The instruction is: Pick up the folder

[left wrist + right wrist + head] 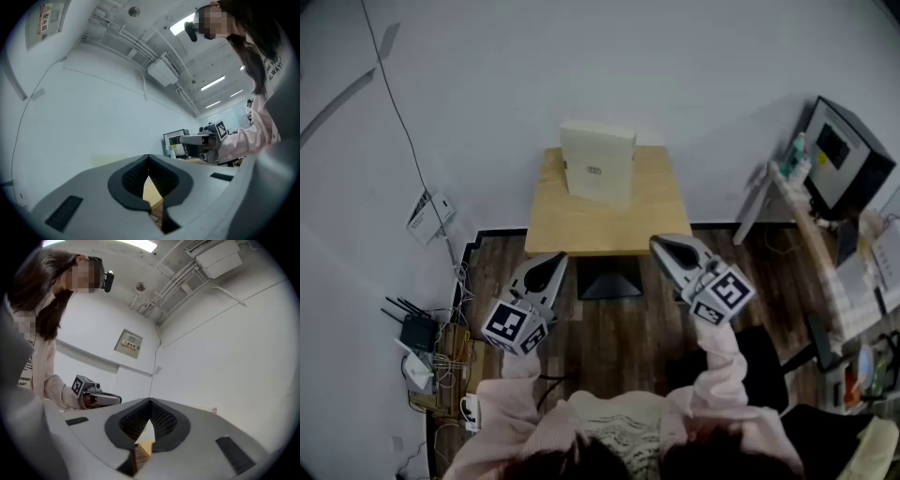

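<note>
White wall and dark wood-plank floor here, with a small square light-wood table point(572, 230) pushed up against the wall. On the far half of the tabletop, close to the wall, a cream-white box-style folder point(600, 169) stands upright on its edge. Its broad face, with a tiny label, points at the person, and its long side runs left to right across the table, the right end turned a touch nearer. The left gripper point(555, 259) and right gripper point(662, 246) hover side by side over the floor, just short of the table's front edge and well apart from the folder, both aimed at the table. Each one has its jaws pressed together with nothing between them. Off to the left there's a black router with a tangle of cables point(417, 333) on the floor, and on the right a cluttered desk with a dark monitor point(844, 155).
</note>
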`<state>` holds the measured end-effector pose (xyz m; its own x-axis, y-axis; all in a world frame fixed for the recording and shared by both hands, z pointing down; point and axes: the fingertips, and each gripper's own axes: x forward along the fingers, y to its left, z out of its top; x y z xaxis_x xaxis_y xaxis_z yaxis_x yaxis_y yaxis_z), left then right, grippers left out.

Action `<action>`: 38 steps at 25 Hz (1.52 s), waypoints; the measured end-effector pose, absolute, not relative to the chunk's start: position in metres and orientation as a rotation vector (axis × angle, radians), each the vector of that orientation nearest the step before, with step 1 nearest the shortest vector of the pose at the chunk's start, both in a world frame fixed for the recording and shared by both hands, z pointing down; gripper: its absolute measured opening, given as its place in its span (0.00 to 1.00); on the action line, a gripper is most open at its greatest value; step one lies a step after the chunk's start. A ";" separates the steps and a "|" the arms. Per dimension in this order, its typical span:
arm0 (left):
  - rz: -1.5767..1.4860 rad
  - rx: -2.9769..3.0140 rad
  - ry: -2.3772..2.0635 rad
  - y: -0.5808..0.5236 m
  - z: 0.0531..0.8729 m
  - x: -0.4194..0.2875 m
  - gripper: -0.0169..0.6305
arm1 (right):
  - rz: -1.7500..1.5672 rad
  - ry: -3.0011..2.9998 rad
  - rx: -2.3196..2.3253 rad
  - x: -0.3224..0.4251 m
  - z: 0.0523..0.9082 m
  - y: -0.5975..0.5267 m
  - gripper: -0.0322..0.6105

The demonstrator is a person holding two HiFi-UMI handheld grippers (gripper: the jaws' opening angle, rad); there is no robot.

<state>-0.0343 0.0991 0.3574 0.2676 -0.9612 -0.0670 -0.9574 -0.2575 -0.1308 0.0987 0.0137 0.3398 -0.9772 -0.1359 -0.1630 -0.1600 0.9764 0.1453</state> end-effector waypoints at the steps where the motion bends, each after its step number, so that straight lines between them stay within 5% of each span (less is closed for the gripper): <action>1: -0.038 -2.379 1.820 0.098 0.357 -0.035 0.03 | 0.236 2.976 -0.222 0.098 0.340 0.013 0.05; 38: -0.007 -2.399 1.914 0.079 0.385 -0.056 0.03 | 0.073 3.029 -0.183 0.066 0.378 -0.014 0.05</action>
<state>-0.0557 0.0789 0.3850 0.2233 -0.9739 -0.0420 -0.9735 -0.2206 -0.0599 0.0657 -0.0139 0.3776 -0.9871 -0.1177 -0.1089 -0.1229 0.9915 0.0417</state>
